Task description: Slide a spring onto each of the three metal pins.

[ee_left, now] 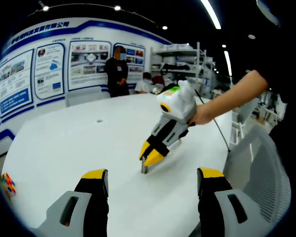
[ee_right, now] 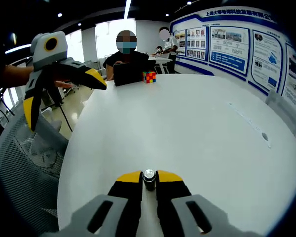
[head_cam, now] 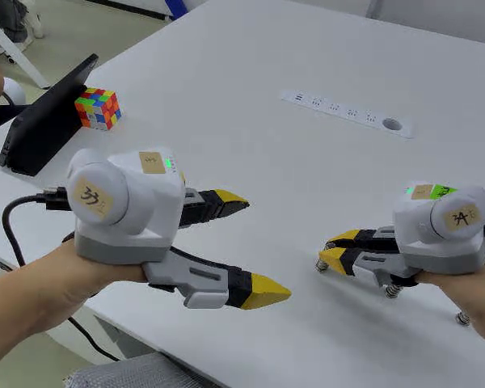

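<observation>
Metal pin (ee_right: 149, 174) stands on the white table (head_cam: 250, 73) near its front edge, on the right. It's clamped between the yellow tips of the right gripper (head_cam: 326, 250); I see coils on it in the head view but can't tell whether that's a spring on the pin. An upright spring (head_cam: 392, 289) sits under that gripper's body, and an outer spring (head_cam: 463, 318) sits by the wrist. The left gripper (head_cam: 267, 246) hangs in the air well apart to the left, jaws wide apart and holding nothing, with a Rubik's cube (head_cam: 98, 108), a dark tablet (head_cam: 44, 121) and a power strip (head_cam: 343, 111) further back.
</observation>
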Demonstrator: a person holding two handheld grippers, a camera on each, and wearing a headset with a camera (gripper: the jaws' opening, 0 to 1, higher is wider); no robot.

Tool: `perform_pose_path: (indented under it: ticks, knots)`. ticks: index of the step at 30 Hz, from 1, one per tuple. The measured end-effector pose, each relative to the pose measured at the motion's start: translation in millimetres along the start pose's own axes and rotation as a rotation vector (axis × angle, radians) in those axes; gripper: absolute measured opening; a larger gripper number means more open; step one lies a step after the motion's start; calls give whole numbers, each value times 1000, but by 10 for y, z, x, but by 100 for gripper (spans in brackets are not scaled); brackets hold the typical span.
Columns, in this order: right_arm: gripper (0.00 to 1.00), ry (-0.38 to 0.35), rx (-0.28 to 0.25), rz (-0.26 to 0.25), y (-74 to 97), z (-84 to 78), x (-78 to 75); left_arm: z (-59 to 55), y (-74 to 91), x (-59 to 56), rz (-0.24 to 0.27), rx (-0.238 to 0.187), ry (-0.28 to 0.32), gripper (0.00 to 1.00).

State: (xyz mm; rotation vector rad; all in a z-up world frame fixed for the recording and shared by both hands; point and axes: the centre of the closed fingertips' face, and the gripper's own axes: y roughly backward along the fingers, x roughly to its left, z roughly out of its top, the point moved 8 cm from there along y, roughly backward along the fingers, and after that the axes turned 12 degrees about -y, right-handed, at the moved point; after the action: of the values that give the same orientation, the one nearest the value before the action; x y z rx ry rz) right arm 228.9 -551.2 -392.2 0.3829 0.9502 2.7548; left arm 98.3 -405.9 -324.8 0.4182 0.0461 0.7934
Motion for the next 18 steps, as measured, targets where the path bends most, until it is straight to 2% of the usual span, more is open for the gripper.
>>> perform_pose_path:
  ticks: [4,7,12,15,18]
  knots:
    - [12,10,22,0,-5,-11,-12,40,-7,-10,-6,-13,1,75]
    - [17,7,35,-1,5,-29,-7,52,-5,-7,-7,-13,-2,75]
    - [17,1,7,0,90,13,-10,51,-2,-5,-8,-8,11,75]
    - [18,-19,-22,2,164,57,-21,86,-14,10,-6,-25,29,77]
    - [21,-24,-49,-15,285,96,-74,123,-46,31,-10,-17,15,78]
